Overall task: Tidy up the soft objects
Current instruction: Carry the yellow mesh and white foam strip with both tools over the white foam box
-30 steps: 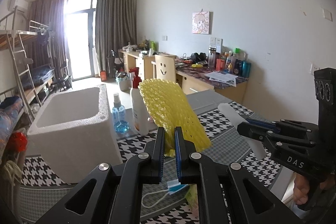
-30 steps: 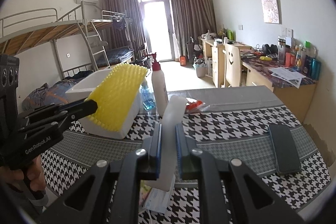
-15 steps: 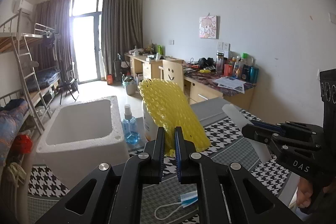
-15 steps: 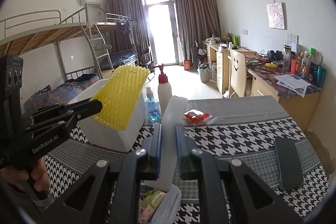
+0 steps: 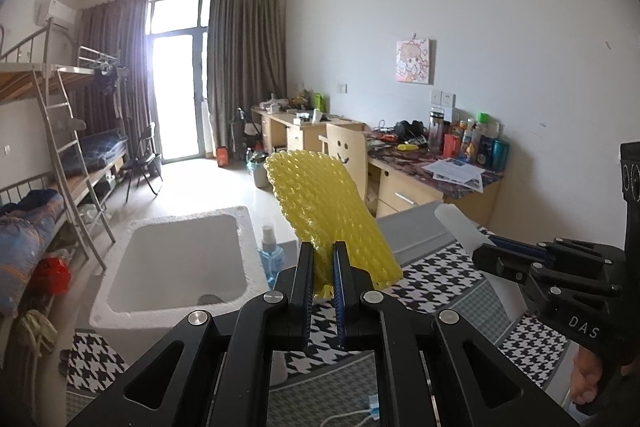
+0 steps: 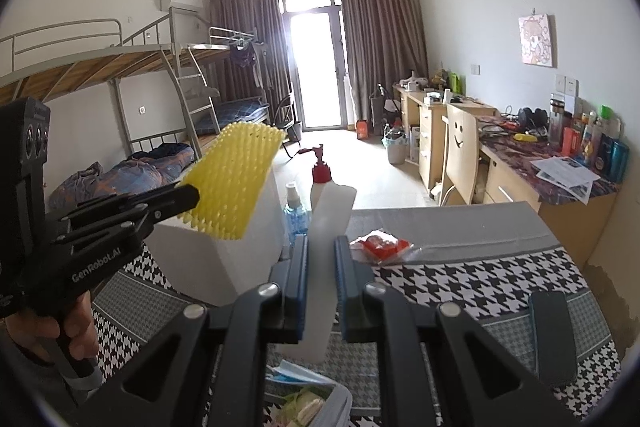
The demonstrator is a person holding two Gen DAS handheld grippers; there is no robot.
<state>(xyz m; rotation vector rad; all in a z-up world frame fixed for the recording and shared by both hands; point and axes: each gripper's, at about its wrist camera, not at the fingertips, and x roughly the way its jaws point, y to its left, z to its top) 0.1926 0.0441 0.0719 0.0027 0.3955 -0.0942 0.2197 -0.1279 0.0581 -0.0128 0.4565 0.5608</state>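
Observation:
My left gripper (image 5: 323, 259) is shut on a yellow foam net sleeve (image 5: 328, 215) and holds it upright in the air beside the white foam box (image 5: 132, 291). It also shows in the right wrist view (image 6: 236, 179), in front of the box (image 6: 224, 267). My right gripper (image 6: 320, 255) is shut on a white foam sheet (image 6: 326, 255), raised above the table. In the left wrist view the white sheet (image 5: 468, 231) sticks out of the right gripper (image 5: 492, 259) at the right.
A blue spray bottle (image 5: 269, 255) and a red-capped pump bottle (image 6: 321, 175) stand by the box. A red packet (image 6: 380, 245), a black phone (image 6: 554, 335) and a face mask (image 5: 372, 413) lie on the houndstooth tablecloth (image 6: 460, 283). A clear bag (image 6: 312, 403) lies below my right gripper.
Both grippers have risen with their foam pieces still held. The left gripper now sits higher, with the inside of the foam box showing.

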